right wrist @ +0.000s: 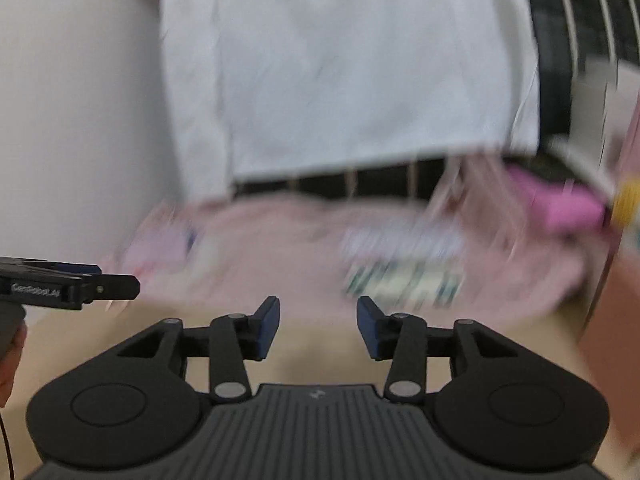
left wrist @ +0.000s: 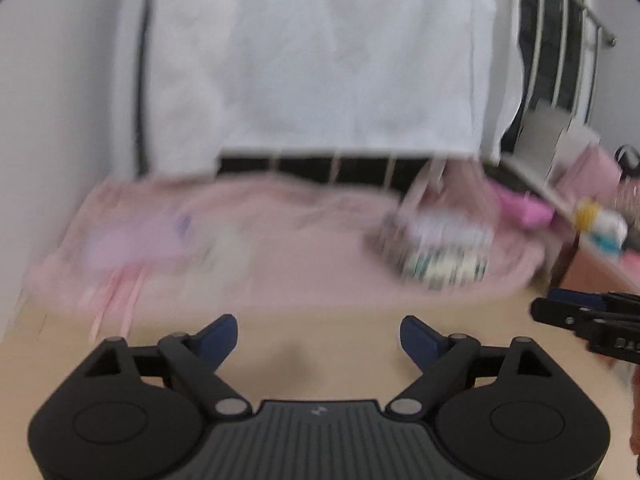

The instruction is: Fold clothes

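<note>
Both views are motion-blurred. A pink cloth lies spread across the far half of the tan table, with a pale purple garment on its left and a folded green-and-white striped garment on its right. My left gripper hovers over bare table short of the cloth, jaws wide apart, nothing between them. In the right wrist view the same pink cloth and striped garment lie ahead. My right gripper stands open and empty over the table edge of the cloth.
A white sheet hangs over a metal rail behind the table. A white wall is on the left. Bright pink items and small clutter sit at the right. A person's hand shows at the left edge.
</note>
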A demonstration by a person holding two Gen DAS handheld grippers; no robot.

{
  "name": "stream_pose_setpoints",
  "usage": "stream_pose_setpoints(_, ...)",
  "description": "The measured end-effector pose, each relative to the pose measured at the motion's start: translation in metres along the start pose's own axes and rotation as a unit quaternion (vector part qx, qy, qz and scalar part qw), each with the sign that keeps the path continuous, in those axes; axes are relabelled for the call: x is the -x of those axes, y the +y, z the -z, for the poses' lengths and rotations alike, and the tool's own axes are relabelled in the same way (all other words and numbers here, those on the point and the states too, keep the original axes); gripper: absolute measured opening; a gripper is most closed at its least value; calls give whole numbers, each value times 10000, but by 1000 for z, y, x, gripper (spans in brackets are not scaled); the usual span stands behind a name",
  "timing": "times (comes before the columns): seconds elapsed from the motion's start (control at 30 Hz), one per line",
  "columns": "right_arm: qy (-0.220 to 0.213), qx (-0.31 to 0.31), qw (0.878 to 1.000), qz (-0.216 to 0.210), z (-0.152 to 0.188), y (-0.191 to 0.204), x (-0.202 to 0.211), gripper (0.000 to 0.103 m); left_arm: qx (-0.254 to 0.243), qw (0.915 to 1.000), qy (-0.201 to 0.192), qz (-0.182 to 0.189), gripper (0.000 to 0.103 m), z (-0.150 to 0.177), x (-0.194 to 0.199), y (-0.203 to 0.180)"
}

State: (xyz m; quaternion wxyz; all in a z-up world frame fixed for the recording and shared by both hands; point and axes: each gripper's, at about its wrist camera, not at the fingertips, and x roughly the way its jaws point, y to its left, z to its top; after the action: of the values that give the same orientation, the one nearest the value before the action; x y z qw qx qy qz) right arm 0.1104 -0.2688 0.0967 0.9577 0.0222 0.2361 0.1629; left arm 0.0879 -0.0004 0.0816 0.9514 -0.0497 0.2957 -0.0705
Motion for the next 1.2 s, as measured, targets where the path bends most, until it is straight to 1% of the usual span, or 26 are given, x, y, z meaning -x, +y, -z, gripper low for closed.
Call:
stream_pose_setpoints(0.07, 397, -175, 9990, -47, 35, 23, -4, 50, 132, 9994, 310, -53, 88, 36, 7, 11)
stream_pose_setpoints(0.1, 583, -184, 9981, 2, 52, 37, -5, 51, 175, 9988, 425, -150, 88, 51, 8, 14)
stream_pose_setpoints(0.13, 723, -140, 9973, 56, 70, 51, -5, 51, 194, 9983, 493, -259, 88, 66, 10, 18)
stream_pose_setpoints(0.2, 891, -84, 9960, 50, 94, 71, -4, 57, 179, 9975, 618, -280, 88, 92, 11, 25)
stream_pose_setpoints(0.23, 931, -155, 9955, 71, 103, 76, -3, 58, 115, 9983, 489, -279, 88, 101, 15, 26)
stream_pose_setpoints(0.27, 941, -215, 9953, 100, 112, 81, -2, 62, -8, 9986, 402, -344, 88, 107, 21, 25)
stream_pose_setpoints(0.3, 815, -206, 9963, 174, 117, 86, 2, 72, -90, 9984, 413, -384, 89, 110, 24, 24)
stream_pose_setpoints(0.37, 841, -143, 9959, 308, 120, 96, 8, 77, -145, 9979, 426, -472, 89, 115, 28, 24)
stream_pose_setpoints(0.4, 860, -107, 9955, 373, 121, 101, 11, 81, -113, 9973, 403, -601, 89, 116, 30, 24)
stream_pose_setpoints(0.43, 906, -46, 9949, 434, 123, 105, 12, 83, -80, 9964, 385, -748, 89, 118, 32, 24)
stream_pose_setpoints(0.47, 954, 13, 9942, 497, 124, 108, 12, 87, -56, 9957, 377, -844, 89, 120, 34, 24)
stream_pose_setpoints(0.5, 1007, 60, 9932, 578, 126, 107, 10, 93, -19, 9953, 369, -895, 89, 120, 34, 24)
stream_pose_setpoints(0.57, 1093, 152, 9916, 680, 127, 111, 8, 103, 14, 9946, 377, -967, 92, 120, 33, 24)
stream_pose_setpoints(0.7, 1156, 177, 9903, 744, 128, 112, 2, 102, -73, 9927, 497, -1097, 103, 119, 27, 18)
stream_pose_setpoints(0.87, 1154, 76, 9894, 878, 127, 112, 0, 102, -69, 9923, 498, -1133, 103, 119, 27, 17)
stream_pose_setpoints(1.2, 1149, 25, 9888, 948, 127, 114, 0, 102, -54, 9920, 493, -1158, 103, 120, 28, 16)
